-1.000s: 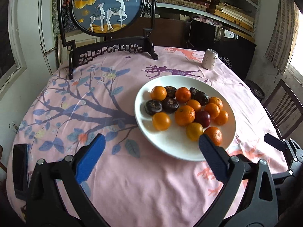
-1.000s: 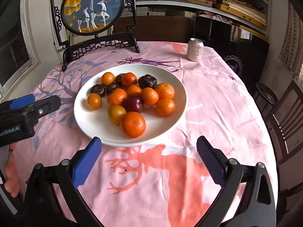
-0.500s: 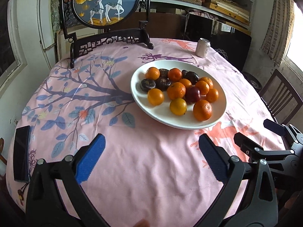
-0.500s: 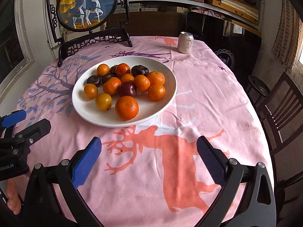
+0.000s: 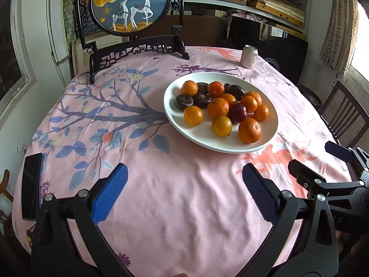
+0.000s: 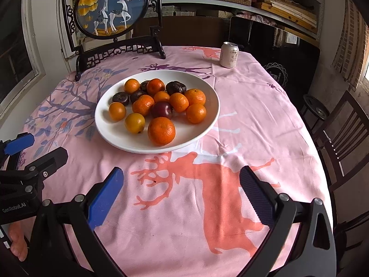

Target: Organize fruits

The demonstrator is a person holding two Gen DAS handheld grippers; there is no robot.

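A white plate (image 5: 196,135) (image 6: 203,92) on the pink tablecloth holds several oranges (image 5: 249,127) (image 6: 161,131), a dark red plum (image 5: 238,112) (image 6: 162,109) and several dark brown fruits (image 5: 183,101) (image 6: 120,98). My left gripper (image 5: 184,184) is open and empty, above the cloth in front of the plate. My right gripper (image 6: 181,182) is open and empty, also short of the plate. The right gripper shows at the right edge of the left wrist view (image 5: 327,173); the left gripper shows at the left edge of the right wrist view (image 6: 34,157).
A drink can (image 5: 249,56) (image 6: 228,55) stands at the table's far right. A dark wooden stand with a round deer picture (image 5: 131,2) (image 6: 110,7) is at the far edge. A black phone (image 5: 31,173) lies at the left edge. Wooden chairs (image 6: 341,133) stand at the right.
Both grippers have pulled back from the plate toward the near table edge, so the plate looks farther away. Both stay open and empty.
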